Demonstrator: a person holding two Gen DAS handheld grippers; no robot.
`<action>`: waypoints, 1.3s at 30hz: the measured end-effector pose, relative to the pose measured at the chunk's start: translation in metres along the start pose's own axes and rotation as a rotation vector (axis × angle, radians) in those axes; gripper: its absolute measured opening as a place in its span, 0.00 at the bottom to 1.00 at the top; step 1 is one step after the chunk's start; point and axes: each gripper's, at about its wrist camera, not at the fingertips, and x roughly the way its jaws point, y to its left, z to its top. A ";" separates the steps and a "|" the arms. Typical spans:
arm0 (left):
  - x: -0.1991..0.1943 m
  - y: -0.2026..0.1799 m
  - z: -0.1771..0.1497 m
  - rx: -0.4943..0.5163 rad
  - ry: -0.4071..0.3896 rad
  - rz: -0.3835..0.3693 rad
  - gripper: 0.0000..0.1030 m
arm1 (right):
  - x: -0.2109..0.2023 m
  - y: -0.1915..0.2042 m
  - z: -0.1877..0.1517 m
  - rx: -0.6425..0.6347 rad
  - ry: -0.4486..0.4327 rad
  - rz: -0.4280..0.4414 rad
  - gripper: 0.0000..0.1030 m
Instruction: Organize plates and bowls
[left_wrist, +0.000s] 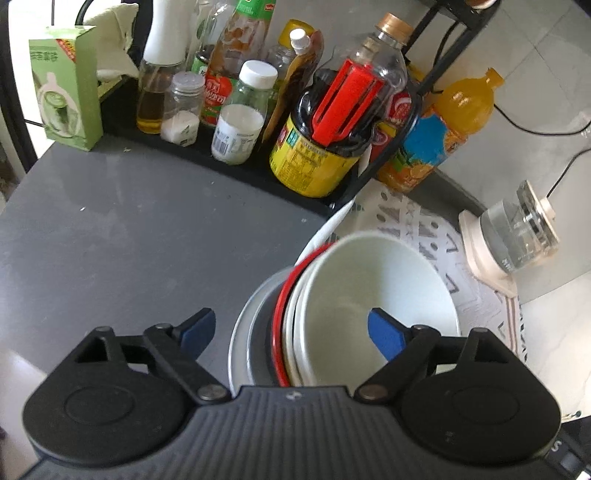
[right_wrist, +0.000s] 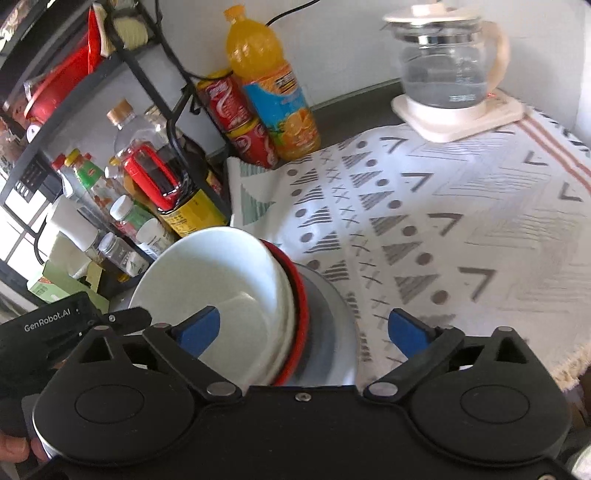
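The left gripper stands spread wide, its blue pads apart, one pad over the grey counter and the other inside the white bowl; whether that pad touches the bowl wall I cannot tell; the right gripper is likewise spread, one blue pad inside the white bowl and the other over the patterned cloth, gripping nothing; the bowl tops a tilted nested stack: a second white bowl under it, then a red-rimmed dish, then a grey plate outermost; the stack sits where the counter meets the near-left corner of the cloth; beyond, along the back edge of the counter, a black rack holds bottles and jars, among them a yellow-labelled jar with a red clip on top; an orange juice bottle and red cans stand at the cloth's far-left corner; a glass kettle on a white base sits at its far-right edge
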 end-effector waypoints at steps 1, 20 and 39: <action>-0.003 -0.002 -0.004 0.008 0.005 -0.001 0.86 | -0.006 -0.004 -0.003 0.009 -0.006 -0.001 0.96; -0.067 -0.018 -0.086 0.183 -0.043 0.015 0.86 | -0.089 -0.032 -0.057 -0.033 -0.091 -0.072 1.00; -0.139 -0.007 -0.151 0.334 -0.174 0.016 0.99 | -0.167 -0.039 -0.112 -0.080 -0.178 -0.121 1.00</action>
